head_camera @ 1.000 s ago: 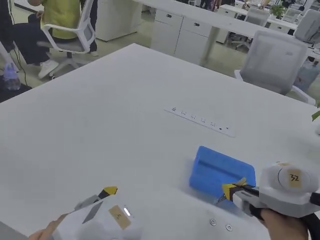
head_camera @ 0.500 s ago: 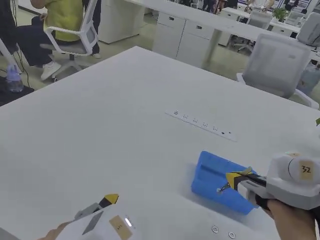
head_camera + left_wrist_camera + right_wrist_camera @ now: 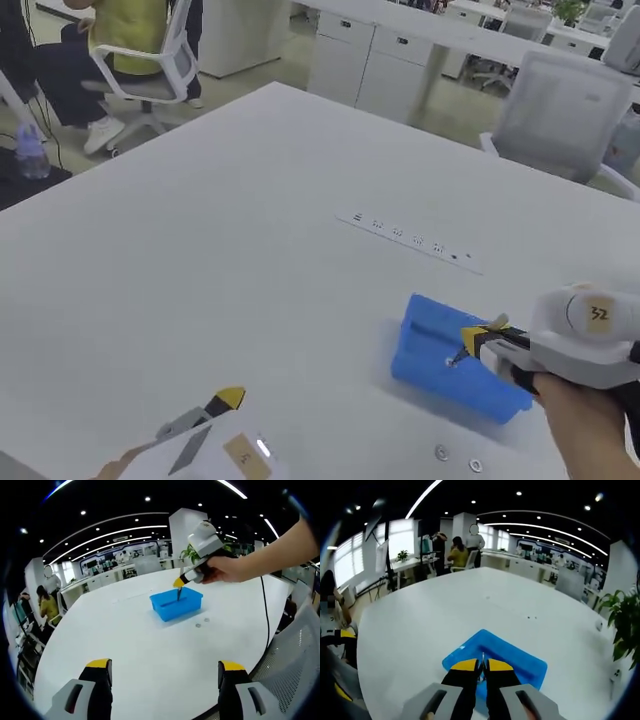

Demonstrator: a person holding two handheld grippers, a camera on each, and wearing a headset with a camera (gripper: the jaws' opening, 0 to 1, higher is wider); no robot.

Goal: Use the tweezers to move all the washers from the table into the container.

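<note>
While the right tongs [image 3: 483, 665] clamp the tweezers [image 3: 456, 359], tips pointing down into the blue container [image 3: 425, 325], we see the left tongs [image 3: 165, 664] spread apart over the tabletop [image 3: 250, 250]; two washers [image 3: 441, 453] lie just beside the container.

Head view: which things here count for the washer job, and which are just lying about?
Job:
tweezers, clamped in the right gripper
blue container
two washers on the table, beside the container

Lying about:
socket strip set in the table
office chair beyond it
left gripper, open, holding nothing
</note>
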